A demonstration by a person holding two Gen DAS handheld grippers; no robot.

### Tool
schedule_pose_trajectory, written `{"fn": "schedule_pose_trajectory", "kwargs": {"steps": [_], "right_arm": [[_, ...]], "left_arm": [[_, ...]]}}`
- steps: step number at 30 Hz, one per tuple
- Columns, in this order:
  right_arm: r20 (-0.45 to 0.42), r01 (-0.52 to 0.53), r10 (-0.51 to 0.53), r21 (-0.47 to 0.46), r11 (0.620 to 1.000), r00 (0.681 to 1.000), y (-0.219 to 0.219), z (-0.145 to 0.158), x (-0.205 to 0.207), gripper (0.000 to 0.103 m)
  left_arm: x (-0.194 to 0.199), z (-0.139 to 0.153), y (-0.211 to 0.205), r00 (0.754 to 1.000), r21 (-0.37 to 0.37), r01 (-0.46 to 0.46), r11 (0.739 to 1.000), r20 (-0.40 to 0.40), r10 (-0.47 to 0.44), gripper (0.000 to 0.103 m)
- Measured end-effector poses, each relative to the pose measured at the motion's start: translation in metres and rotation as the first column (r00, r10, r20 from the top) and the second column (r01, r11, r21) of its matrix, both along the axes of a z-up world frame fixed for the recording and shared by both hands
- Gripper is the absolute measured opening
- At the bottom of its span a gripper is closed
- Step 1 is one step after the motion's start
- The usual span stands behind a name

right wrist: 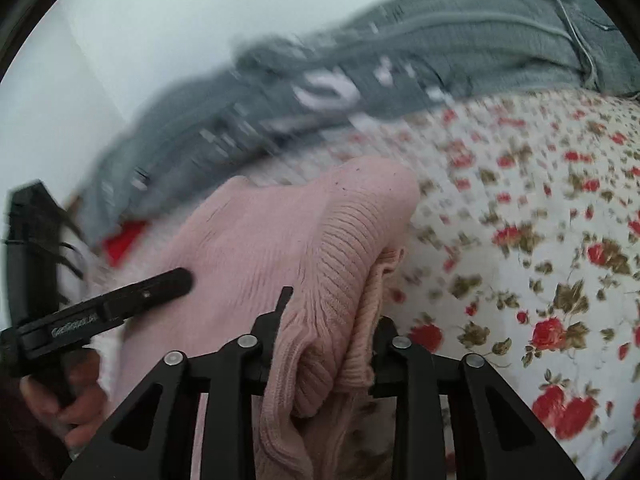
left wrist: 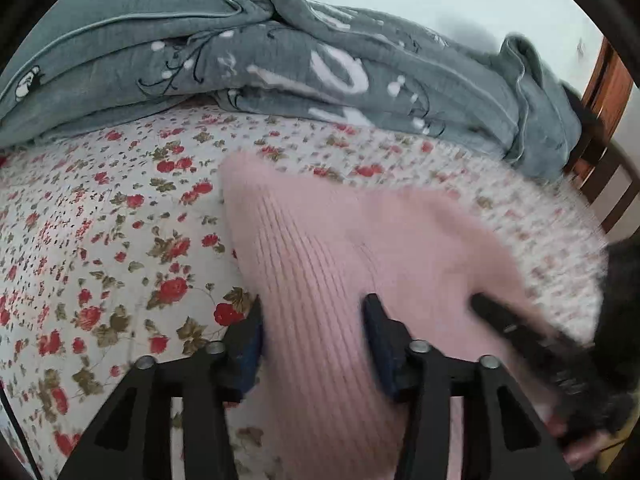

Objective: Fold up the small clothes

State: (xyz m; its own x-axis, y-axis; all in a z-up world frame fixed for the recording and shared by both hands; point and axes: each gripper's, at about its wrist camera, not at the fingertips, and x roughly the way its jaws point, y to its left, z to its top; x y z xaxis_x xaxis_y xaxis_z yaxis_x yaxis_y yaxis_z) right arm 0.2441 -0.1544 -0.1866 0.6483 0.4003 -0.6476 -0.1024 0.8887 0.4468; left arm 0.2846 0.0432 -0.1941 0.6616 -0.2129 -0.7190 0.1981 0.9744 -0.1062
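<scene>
Setting: bed covered in a white quilted sheet printed with red roses [left wrist: 120, 248], with a rumpled grey-green patterned blanket [left wrist: 280, 64] heaped along the far side against a pale wall.
Garment: small pink rib-knit sweater [left wrist: 320, 248], lifted partly off the bed and draped toward both cameras.
Left tongs [left wrist: 314, 344]: jaws apart, the pink knit running between them; no pad visibly presses it.
Right tongs [right wrist: 328, 336]: clamped on a bunched, ribbed edge of the sweater.
Hands: a person's hand [right wrist: 76, 400] grips the left tool's handle at the lower left of the right wrist view.
Step, as judged: mid-fold, carrying one edge across the garment.
Next move, as judged: lay the held edge flat and square on the body of the sweater, then release without dragging the soft knit.
</scene>
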Motion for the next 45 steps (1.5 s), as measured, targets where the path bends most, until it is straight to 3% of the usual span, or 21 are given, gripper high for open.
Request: {"fn": "schedule_pose_trajectory", "kwargs": {"steps": [2, 5, 7, 10, 13, 15, 17, 19, 22, 26, 31, 36, 40, 43, 45], "right_arm": [[0.009, 0.011, -0.011, -0.008, 1.000, 1.000, -0.003, 0.002, -0.002, 0.033], [0.028, 0.029, -0.026, -0.129, 0.991, 0.999, -0.004, 0.010, -0.007, 0.037], [0.031, 0.018, -0.012, -0.190, 0.982, 0.999, -0.001, 0.018, -0.008, 0.039], [0.081, 0.034, -0.017, -0.213, 0.976, 0.997, -0.006, 0.039, -0.014, 0.040], [0.160, 0.051, -0.014, -0.226, 0.973, 0.987, 0.001, 0.057, -0.008, 0.041], [0.161, 0.040, -0.002, -0.228, 0.973, 0.987, 0.005, 0.055, -0.006, 0.040], [0.119, 0.021, 0.010, -0.262, 0.965, 0.993, 0.014, 0.037, 0.001, 0.030], [0.063, 0.018, 0.001, -0.293, 0.956, 0.998, 0.018, 0.012, 0.000, 0.030], [0.101, 0.044, -0.018, -0.267, 0.963, 0.995, 0.015, 0.017, -0.019, 0.030], [0.108, 0.055, -0.024, -0.291, 0.955, 0.994, 0.016, 0.023, -0.039, 0.030], [0.126, 0.064, -0.028, -0.285, 0.956, 0.992, 0.014, 0.021, -0.068, 0.030], [0.124, 0.044, -0.006, -0.308, 0.951, 0.992, 0.010, 0.014, -0.085, 0.031], [0.078, 0.041, -0.022, -0.249, 0.968, 0.997, -0.003, 0.016, -0.097, 0.031], [0.095, 0.055, -0.033, -0.244, 0.968, 0.995, -0.006, 0.028, -0.116, 0.039], [0.103, 0.062, -0.036, -0.254, 0.965, 0.994, -0.006, 0.038, -0.126, 0.050]], "left_arm": [[-0.004, 0.002, -0.004, 0.999, 0.028, 0.014, 1.000, 0.044, -0.015, 0.057], [-0.007, 0.017, -0.004, 0.998, 0.030, 0.020, 0.999, 0.064, -0.022, 0.056], [-0.012, 0.033, -0.002, 0.991, 0.029, 0.026, 0.999, 0.127, -0.029, 0.056], [-0.011, 0.047, -0.002, 0.983, 0.027, 0.052, 0.998, 0.174, -0.056, 0.057], [0.005, 0.046, -0.006, 0.988, 0.008, 0.068, 0.998, 0.142, -0.068, 0.057], [0.016, 0.027, -0.010, 0.995, -0.014, 0.081, 0.997, 0.055, -0.080, 0.057], [0.012, 0.009, -0.015, 0.997, 0.038, 0.058, 0.998, 0.048, -0.059, 0.057], [-0.005, 0.001, -0.021, 0.991, 0.103, 0.052, 0.993, 0.116, -0.064, 0.058], [-0.024, 0.006, -0.024, 0.987, 0.154, 0.030, 0.988, 0.154, -0.054, 0.059], [-0.046, 0.008, -0.019, 0.986, 0.136, 0.009, 0.991, 0.162, -0.031, 0.059], [-0.076, 0.005, -0.008, 0.988, 0.047, -0.016, 0.999, 0.151, 0.009, 0.060], [-0.096, -0.001, -0.001, 0.996, 0.010, -0.021, 1.000, 0.084, 0.021, 0.061], [-0.115, -0.005, 0.000, 0.999, -0.011, -0.029, 1.000, 0.044, 0.030, 0.060], [-0.134, 0.004, -0.006, 0.998, -0.003, -0.035, 0.999, 0.047, 0.035, 0.060], [-0.146, 0.013, -0.012, 0.997, 0.000, -0.038, 0.999, 0.061, 0.038, 0.060]]}}
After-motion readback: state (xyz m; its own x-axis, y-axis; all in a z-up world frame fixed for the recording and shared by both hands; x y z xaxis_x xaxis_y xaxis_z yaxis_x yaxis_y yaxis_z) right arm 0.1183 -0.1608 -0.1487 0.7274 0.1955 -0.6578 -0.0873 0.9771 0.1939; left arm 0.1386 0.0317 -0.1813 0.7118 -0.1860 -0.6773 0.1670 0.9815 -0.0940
